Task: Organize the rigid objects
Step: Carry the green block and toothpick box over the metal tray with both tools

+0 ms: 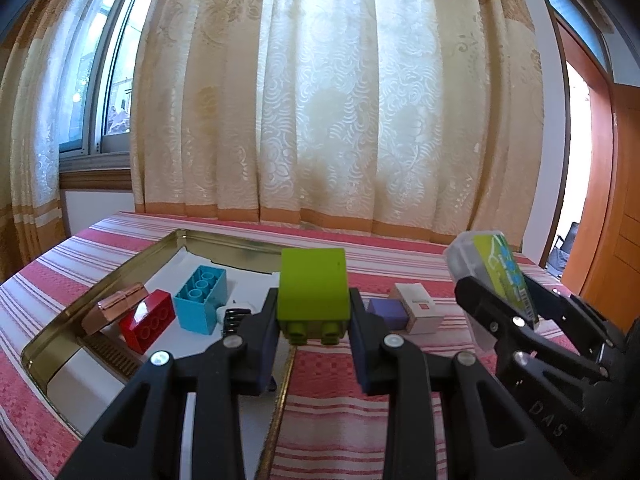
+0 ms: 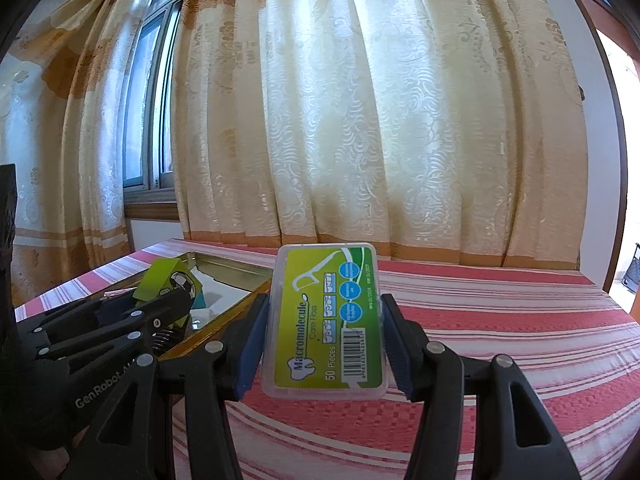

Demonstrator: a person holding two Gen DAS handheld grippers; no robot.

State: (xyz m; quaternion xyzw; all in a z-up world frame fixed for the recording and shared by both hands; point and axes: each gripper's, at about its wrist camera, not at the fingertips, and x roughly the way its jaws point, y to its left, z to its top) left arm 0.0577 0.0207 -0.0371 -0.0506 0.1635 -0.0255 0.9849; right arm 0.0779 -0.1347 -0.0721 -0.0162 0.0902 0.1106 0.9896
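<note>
Left wrist view shows a gold tray (image 1: 100, 280) at the tabletop's left edge holding a red brick (image 1: 147, 320) and blue brick (image 1: 200, 298). Above its right rim, the left gripper (image 1: 314, 322) clamps a lime-green brick (image 1: 313, 286), studs down. The right gripper (image 2: 324, 336) grips a clear floss box (image 2: 325, 320), green-labelled, above the striped cloth.

A lime-green toy brick (image 1: 313, 292), a turquoise brick (image 1: 200, 298) and a red brick (image 1: 148, 320); the gold-rimmed tin tray (image 1: 100, 288); a red-and-white striped tablecloth (image 2: 500, 320); a green-labelled floss-pick box (image 2: 324, 324); cream-and-tan patterned curtains (image 1: 320, 100).
</note>
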